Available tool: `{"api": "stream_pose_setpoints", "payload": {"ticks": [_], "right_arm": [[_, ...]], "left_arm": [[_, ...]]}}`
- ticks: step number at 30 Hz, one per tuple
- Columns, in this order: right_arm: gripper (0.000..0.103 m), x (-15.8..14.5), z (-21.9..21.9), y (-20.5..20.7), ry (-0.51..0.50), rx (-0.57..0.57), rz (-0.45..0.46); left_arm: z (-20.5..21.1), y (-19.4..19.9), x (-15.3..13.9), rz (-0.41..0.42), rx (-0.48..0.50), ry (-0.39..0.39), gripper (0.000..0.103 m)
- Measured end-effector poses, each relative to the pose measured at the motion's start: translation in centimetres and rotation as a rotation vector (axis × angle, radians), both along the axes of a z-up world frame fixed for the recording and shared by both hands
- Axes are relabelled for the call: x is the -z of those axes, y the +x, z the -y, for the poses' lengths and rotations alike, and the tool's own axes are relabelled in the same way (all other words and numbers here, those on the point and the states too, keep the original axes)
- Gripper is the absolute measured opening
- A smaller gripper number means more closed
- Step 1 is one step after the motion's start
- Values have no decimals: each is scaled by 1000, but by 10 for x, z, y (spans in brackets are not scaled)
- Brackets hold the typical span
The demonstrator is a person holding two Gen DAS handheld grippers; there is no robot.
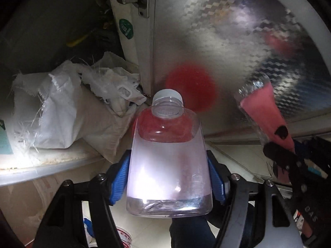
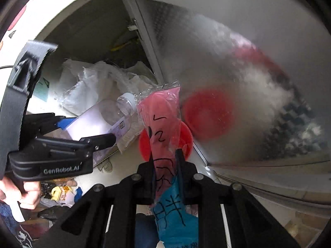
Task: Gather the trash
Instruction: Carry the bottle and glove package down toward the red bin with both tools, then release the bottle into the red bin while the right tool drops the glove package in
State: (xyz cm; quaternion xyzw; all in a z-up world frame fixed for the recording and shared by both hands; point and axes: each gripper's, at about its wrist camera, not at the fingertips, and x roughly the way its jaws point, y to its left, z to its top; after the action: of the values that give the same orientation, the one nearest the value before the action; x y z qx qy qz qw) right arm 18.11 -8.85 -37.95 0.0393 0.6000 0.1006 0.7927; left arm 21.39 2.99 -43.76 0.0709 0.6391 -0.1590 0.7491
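Two pieces of trash held at once, both above the red disc [image 2: 204,113]. Left gripper [image 1: 168,175] clamped with blue pads [image 1: 119,180] on the flat sides of a clear plastic bottle [image 1: 168,161], long axis running straight out along the fingers, white cap [image 1: 167,96] leading toward the disc. Right gripper [image 2: 165,165] pinched narrow on a pink wrapper [image 2: 163,128], likewise lengthwise between the fingers, free end forward. Wrapper tip nearer the disc in the right wrist view, bottle just beside it toward the crumpled white sack [image 1: 62,111]. Probably a drop over the disc next; whether that is a bin cannot be told.
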Motion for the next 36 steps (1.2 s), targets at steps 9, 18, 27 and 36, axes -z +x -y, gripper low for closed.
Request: {"api": "stream_pose_setpoints", "payload": {"ticks": [9,18,27,36], "right_arm": [[15,8,-1,2,6,17,-47],[15,0,-4,3,3,-40,-76],[15,32,-36,26,-9,-201,-59],[15,103,-63,43,-43,-327,-31]], "left_arm": [[14,4,-10,18,44,17,66],[-14,-11,-32,3,-32,22,72],[-50,-24,-14,18,-111,43,82],[-80,-36,36,32,-186,72,89]]}}
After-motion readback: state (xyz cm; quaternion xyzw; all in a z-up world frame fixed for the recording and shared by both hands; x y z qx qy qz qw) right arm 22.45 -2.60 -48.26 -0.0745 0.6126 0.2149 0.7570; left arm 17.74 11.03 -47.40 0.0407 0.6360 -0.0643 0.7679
